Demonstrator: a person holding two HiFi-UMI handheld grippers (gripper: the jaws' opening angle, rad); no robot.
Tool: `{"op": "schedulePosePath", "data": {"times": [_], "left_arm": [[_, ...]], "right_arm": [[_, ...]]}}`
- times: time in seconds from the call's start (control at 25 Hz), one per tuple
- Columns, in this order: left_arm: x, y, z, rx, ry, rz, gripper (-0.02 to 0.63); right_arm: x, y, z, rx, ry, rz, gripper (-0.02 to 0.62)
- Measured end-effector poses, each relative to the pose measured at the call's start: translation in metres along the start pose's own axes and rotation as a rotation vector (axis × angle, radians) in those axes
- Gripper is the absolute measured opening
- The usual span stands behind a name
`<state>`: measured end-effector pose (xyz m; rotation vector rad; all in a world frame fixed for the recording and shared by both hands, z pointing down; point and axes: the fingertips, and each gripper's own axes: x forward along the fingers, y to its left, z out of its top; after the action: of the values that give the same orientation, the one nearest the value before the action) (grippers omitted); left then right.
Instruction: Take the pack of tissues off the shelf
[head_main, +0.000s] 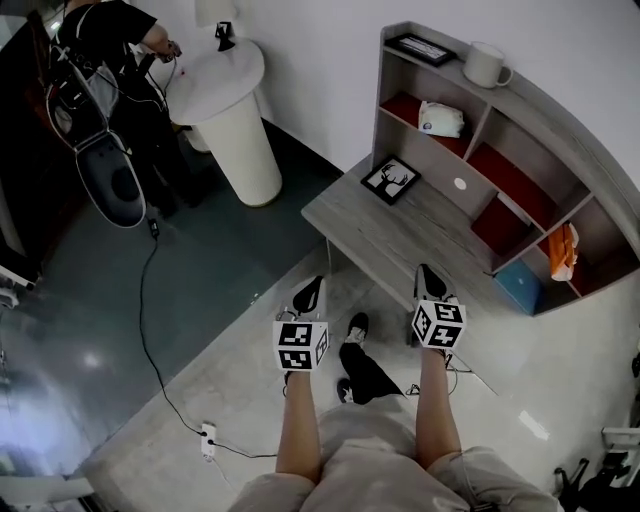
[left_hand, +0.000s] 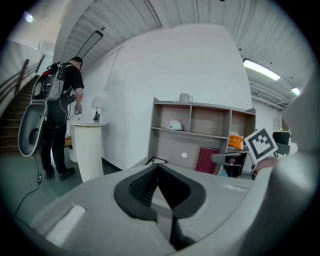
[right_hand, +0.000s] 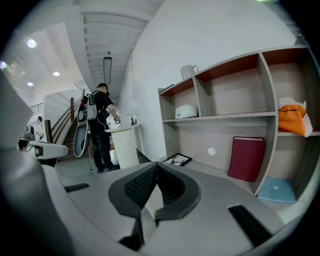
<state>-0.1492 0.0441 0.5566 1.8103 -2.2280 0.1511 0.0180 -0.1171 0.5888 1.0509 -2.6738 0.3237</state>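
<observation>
The pack of tissues (head_main: 441, 119) is a white pack lying in an upper compartment of the grey shelf unit (head_main: 520, 110); it also shows in the left gripper view (left_hand: 174, 125) and the right gripper view (right_hand: 186, 111). My left gripper (head_main: 309, 293) hovers just off the desk's front edge, jaws shut with nothing between them (left_hand: 158, 166). My right gripper (head_main: 431, 281) is over the desk's front edge, also shut and holding nothing (right_hand: 156, 164). Both point toward the shelf and are well short of the tissues.
A framed deer picture (head_main: 390, 180) lies on the desk (head_main: 400, 235). A mug (head_main: 486, 64) and a frame (head_main: 423, 47) sit on the shelf top. An orange item (head_main: 563, 250), a red book (right_hand: 246, 158) and a blue book (head_main: 518, 287) fill the lower compartments. A white pedestal (head_main: 235, 120) and a person (head_main: 110, 40) stand far left.
</observation>
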Motion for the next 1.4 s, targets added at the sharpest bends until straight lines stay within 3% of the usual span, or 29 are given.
{"op": "schedulePosePath", "data": {"times": [0.24,0.52,1.0,1.4], "left_arm": [[0.022,0.007,0.009,0.004,-0.006,-0.031,0.008],[0.055,0.032,0.037,0.009,-0.055,-0.021,0.008],[0.141,0.059,0.077,0.025,-0.022,-0.087,0.008],[0.205,0.076,0.108,0.131,0.009,-0.132,0.008]], "right_arm": [[0.018,-0.01,0.018,0.024,-0.023,-0.032,0.015],[0.058,0.005,0.029,-0.041,-0.007,0.025,0.015],[0.134,-0.015,0.098,-0.108,-0.049,-0.023,0.015],[0.201,-0.031,0.131,-0.107,-0.066,-0.053,0.015]]}}
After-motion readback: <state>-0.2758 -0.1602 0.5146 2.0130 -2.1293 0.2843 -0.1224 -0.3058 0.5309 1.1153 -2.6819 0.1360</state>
